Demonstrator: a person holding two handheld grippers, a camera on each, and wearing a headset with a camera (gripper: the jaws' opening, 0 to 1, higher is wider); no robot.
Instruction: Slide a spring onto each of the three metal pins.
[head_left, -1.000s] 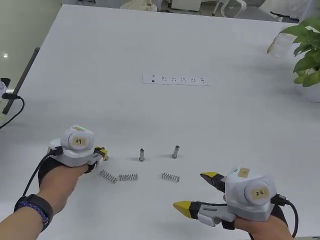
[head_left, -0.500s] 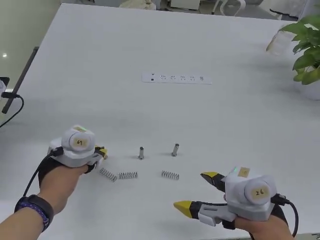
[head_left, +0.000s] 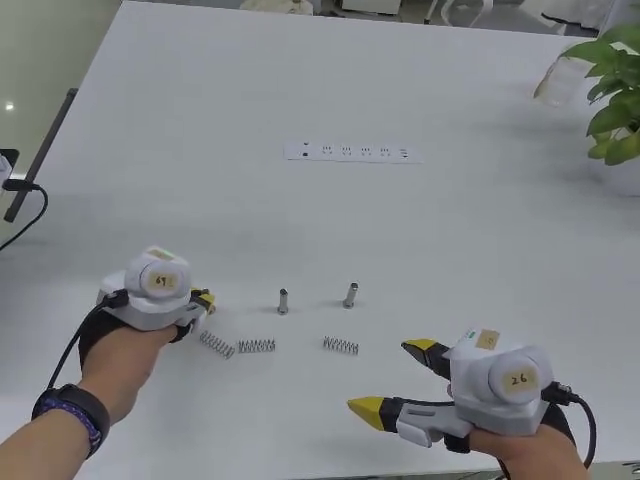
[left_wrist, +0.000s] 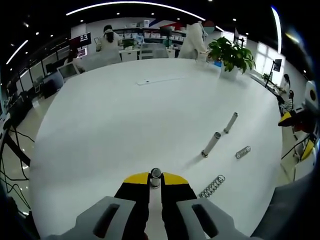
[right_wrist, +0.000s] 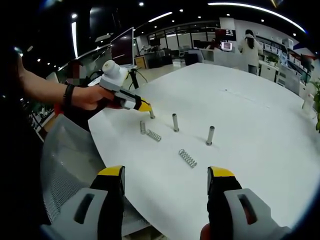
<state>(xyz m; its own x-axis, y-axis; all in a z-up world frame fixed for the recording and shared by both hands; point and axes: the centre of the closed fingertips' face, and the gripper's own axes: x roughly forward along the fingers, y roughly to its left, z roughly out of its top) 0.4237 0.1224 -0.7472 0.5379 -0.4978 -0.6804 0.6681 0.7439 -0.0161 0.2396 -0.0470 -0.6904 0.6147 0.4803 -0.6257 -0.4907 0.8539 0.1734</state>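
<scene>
right hand-held gripper (head_left: 383, 377), jaws apart, bears a sticker (head_left: 518, 380) reading "26".

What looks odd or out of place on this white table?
Nothing stands out. Two pins stand upright, a third pin sits between the left gripper's tips, and three springs lie flat on the table near them.

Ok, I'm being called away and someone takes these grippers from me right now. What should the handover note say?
Left gripper: fingers shut on the first pin, upright on the table.
Right gripper: open, holding nothing, hovering near the right spring.
The middle pin and right pin stand free; the left spring and middle spring lie flat.
Done: no spring on any pin. Left: all three.
</scene>
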